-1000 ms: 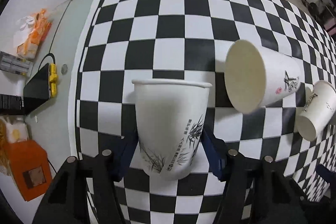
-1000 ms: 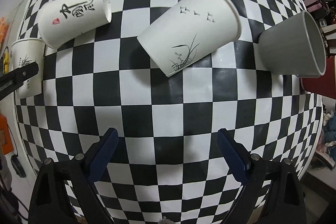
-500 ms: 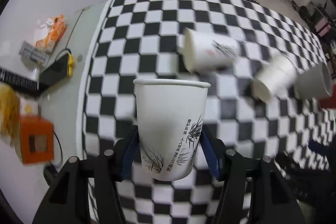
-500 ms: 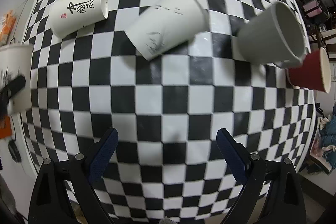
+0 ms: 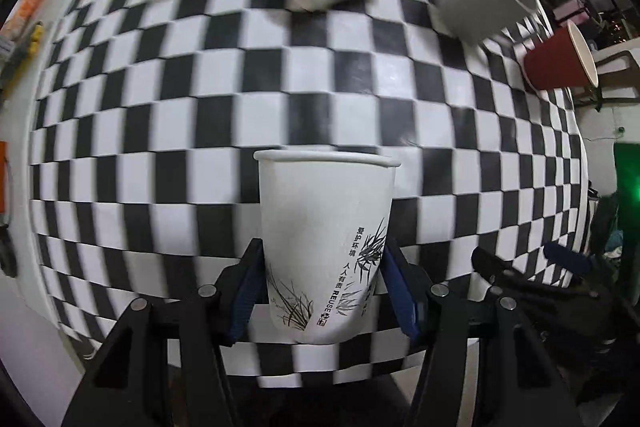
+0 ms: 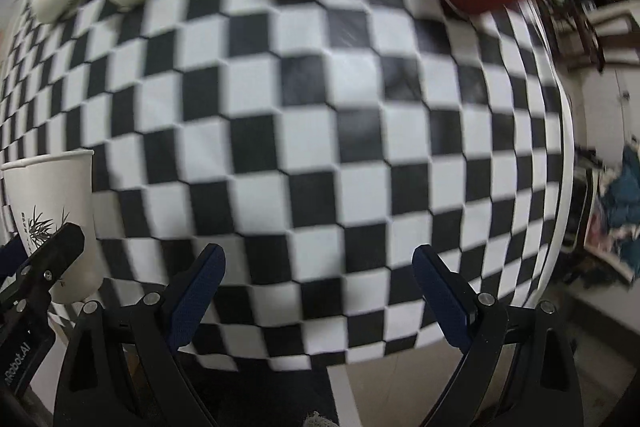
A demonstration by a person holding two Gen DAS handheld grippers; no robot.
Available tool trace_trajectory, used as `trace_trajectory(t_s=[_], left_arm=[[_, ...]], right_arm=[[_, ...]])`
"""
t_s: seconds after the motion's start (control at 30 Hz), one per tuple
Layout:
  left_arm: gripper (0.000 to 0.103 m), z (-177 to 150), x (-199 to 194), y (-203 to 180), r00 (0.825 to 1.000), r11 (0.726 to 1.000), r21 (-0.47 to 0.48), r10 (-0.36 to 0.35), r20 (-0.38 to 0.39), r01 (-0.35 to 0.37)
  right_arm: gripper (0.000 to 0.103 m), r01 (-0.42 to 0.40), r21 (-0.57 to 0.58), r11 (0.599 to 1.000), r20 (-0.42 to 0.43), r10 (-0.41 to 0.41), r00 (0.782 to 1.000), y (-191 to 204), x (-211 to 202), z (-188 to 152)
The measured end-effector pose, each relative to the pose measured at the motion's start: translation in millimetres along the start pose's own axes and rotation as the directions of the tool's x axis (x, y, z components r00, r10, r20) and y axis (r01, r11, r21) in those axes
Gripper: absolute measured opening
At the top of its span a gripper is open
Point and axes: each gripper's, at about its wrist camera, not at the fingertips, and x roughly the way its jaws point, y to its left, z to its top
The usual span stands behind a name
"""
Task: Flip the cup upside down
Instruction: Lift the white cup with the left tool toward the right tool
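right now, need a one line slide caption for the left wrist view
Left gripper clamps an upright bamboo-print paper cup above the checkered tablecloth, with toppled cups beyond.

White cup [image 5: 326,239] with black bamboo print, black-and-white checkered tablecloth [image 5: 320,79], red cup [image 5: 554,61].

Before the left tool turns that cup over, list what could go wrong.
1. The left tool grips the white paper cup only near its base; the thin wall could buckle or slip during the turn.
2. The open right tool sits close beside it, so the swinging rim could strike it.
3. Both views are blurred by motion; setting down this fast, the cup could land tilted on the checkered tablecloth.
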Motion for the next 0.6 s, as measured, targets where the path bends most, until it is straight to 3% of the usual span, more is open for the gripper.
trace_trajectory(t_s=[0.23,0.27,0.6], left_arm=[[0.055,10.1,37.6,-34.3,0.999,0.999,0.034,-0.011,-0.04,0.013],[0.055,12.2,42.9,-34.9,0.999,0.999,0.03,-0.009,-0.048,0.01],[0.059,22.7,56.5,-27.5,0.993,0.997,-0.034,-0.075,-0.095,0.072]], right_arm=[[0.096,0.018,0.073,0.997,-0.025,-0.016,1.0,-35.0,5.5,-27.9],[0.096,0.018,0.079,0.997,-0.022,-0.016,1.0,-49.4,5.1,-50.9],[0.096,0.009,0.113,0.994,-0.01,-0.008,1.0,-63.2,0.3,-45.3]])
